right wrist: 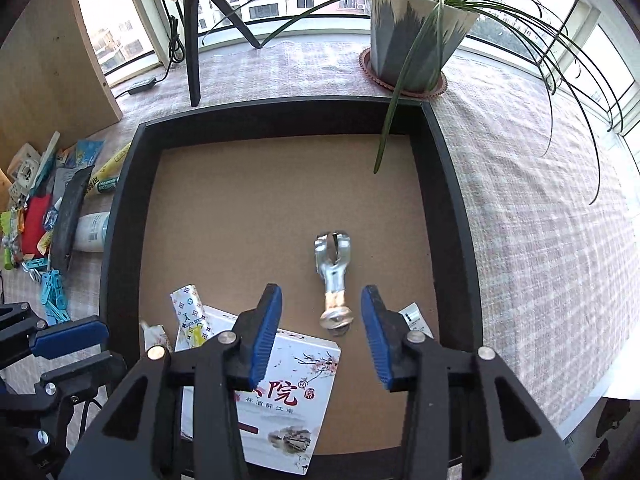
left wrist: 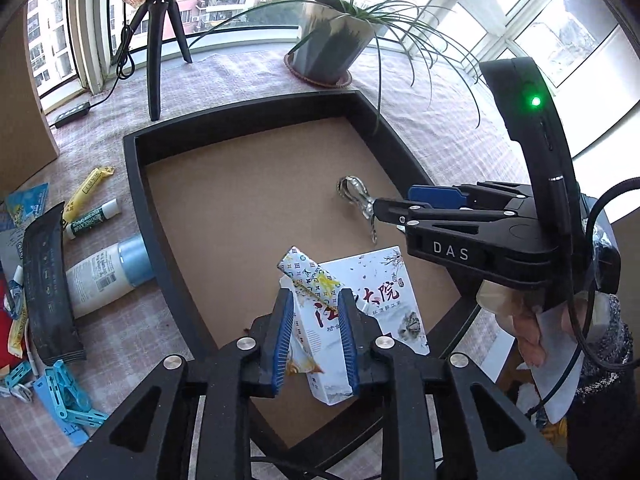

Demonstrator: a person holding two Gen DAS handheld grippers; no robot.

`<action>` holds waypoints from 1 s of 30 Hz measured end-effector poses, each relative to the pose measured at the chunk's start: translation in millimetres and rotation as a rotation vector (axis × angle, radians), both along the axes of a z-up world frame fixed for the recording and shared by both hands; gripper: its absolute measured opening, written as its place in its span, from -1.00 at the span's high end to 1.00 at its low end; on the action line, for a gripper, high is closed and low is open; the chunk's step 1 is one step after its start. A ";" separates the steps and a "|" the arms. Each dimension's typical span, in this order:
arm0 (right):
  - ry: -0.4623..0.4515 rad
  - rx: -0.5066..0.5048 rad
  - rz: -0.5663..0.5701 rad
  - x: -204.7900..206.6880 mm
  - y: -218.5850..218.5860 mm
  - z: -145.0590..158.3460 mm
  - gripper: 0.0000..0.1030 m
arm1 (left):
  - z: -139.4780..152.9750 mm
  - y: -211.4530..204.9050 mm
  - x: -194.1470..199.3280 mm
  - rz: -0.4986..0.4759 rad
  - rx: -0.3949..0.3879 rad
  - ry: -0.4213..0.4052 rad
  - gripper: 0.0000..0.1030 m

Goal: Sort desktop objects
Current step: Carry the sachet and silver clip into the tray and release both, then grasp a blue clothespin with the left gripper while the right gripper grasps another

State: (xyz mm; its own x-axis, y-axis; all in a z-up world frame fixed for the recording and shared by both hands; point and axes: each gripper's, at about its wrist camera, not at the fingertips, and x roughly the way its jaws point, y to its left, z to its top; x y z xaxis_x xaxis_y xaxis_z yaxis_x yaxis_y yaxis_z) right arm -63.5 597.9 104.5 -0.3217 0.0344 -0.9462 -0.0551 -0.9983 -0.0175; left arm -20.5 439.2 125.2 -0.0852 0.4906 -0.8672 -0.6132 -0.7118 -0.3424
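- Table (right wrist: pixel 540 240) carried a checked cloth; one black tray (right wrist: pixel 120 216) with a brown floor sat in the middle.
- One potted plant (right wrist: pixel 416 28) stood on a saucer behind the tray's far right corner; a long leaf (right wrist: pixel 386 136) drooped over the far rim, above the tray floor.
- One black tripod (right wrist: pixel 192 40) stood behind the far left corner, with a cable beside it.
- One wooden panel (right wrist: pixel 52 60) stood at far left.
- Inside the tray, four items were counted: one white box (right wrist: pixel 288 396) with red characters, one patterned sachet (right wrist: pixel 188 312) leaning on the box, one metal clip (right wrist: pixel 334 276), one small white packet (right wrist: pixel 416 318) at the right wall.
- Left gripper (left wrist: pixel 314 336) hung over the tray's near part, jaws narrow; the sachet (left wrist: pixel 308 280) stood between the pads. Whether the pads still pressed it could not be told.
- Right gripper (right wrist: pixel 322 332) pointed down over the tray, jaws wide; the clip lay on the floor between and beyond the fingertips, not touched.
- Pile outside the tray's left wall: one white bottle (left wrist: pixel 104 276) with a blue cap lying against the wall, one black pouch (left wrist: pixel 48 288), one yellow tube (left wrist: pixel 90 188), one green-and-white tube (left wrist: pixel 94 218), blue pegs (left wrist: pixel 64 396) (count unclear), further packets too jumbled to count.
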 end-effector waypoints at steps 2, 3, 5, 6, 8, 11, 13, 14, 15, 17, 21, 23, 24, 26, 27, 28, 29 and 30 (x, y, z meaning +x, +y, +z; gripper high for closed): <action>0.008 -0.002 0.016 -0.3 -6.5 2.5 0.21 | 0.0 -7.5 -2.8 0.019 -0.009 0.001 0.58; 0.013 -0.001 0.025 -0.2 -10.3 4.0 0.21 | 0.0 -12.9 -4.7 0.028 -0.013 0.004 0.58; 0.022 0.000 0.045 0.2 -19.3 7.1 0.21 | -1.2 -24.8 -9.6 0.048 -0.023 0.007 0.58; 0.028 0.001 0.058 0.5 -24.4 9.0 0.21 | -1.9 -31.8 -12.1 0.060 -0.030 0.007 0.58; 0.042 -0.001 0.080 0.2 -35.0 12.8 0.21 | -4.1 -47.4 -17.4 0.087 -0.045 0.009 0.58; 0.069 -0.005 0.118 1.6 -53.1 17.7 0.21 | -10.6 -71.4 -27.4 0.130 -0.078 0.008 0.58; 0.093 -0.010 0.154 3.4 -66.8 20.1 0.21 | -15.6 -89.7 -35.4 0.168 -0.099 0.003 0.58; 0.106 -0.014 0.179 4.8 -74.1 21.0 0.21 | -17.5 -98.5 -38.2 0.184 -0.106 0.001 0.58; 0.116 -0.015 0.209 6.4 -82.2 21.5 0.21 | -19.6 -108.2 -41.4 0.201 -0.115 -0.001 0.58; 0.121 0.003 0.273 9.9 -100.3 20.9 0.21 | -24.3 -127.6 -47.4 0.235 -0.128 -0.010 0.58; 0.113 0.026 0.378 18.6 -138.2 18.6 0.21 | -33.5 -163.7 -57.0 0.298 -0.159 -0.025 0.58; 0.096 -0.002 0.413 20.4 -154.4 14.8 0.21 | -39.7 -180.7 -61.5 0.331 -0.166 -0.041 0.58; 0.088 -0.017 0.430 20.6 -162.7 12.3 0.21 | -42.4 -187.3 -62.7 0.342 -0.171 -0.048 0.58; 0.076 -0.039 0.458 22.0 -179.4 6.9 0.21 | -47.3 -199.8 -65.0 0.362 -0.181 -0.059 0.58; 0.069 -0.050 0.476 22.3 -188.1 3.9 0.21 | -50.1 -205.1 -65.8 0.370 -0.184 -0.068 0.58; 0.060 -0.061 0.493 23.0 -197.1 0.6 0.21 | -52.9 -210.1 -66.1 0.377 -0.186 -0.076 0.58; 0.050 -0.073 0.512 23.1 -205.9 -2.2 0.21 | -56.2 -214.0 -66.4 0.382 -0.190 -0.084 0.58; 0.040 -0.083 0.532 23.5 -215.0 -5.3 0.21 | -59.3 -217.5 -66.5 0.385 -0.196 -0.091 0.58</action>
State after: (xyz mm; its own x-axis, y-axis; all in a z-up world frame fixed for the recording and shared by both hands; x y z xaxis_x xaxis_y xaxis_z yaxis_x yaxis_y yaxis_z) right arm -40.0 382.9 99.3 -0.3102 -0.2178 -0.9254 0.4594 -0.8865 0.0546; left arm -87.0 221.8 65.9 -0.1488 0.2636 -0.9531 -0.2639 -0.9394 -0.2186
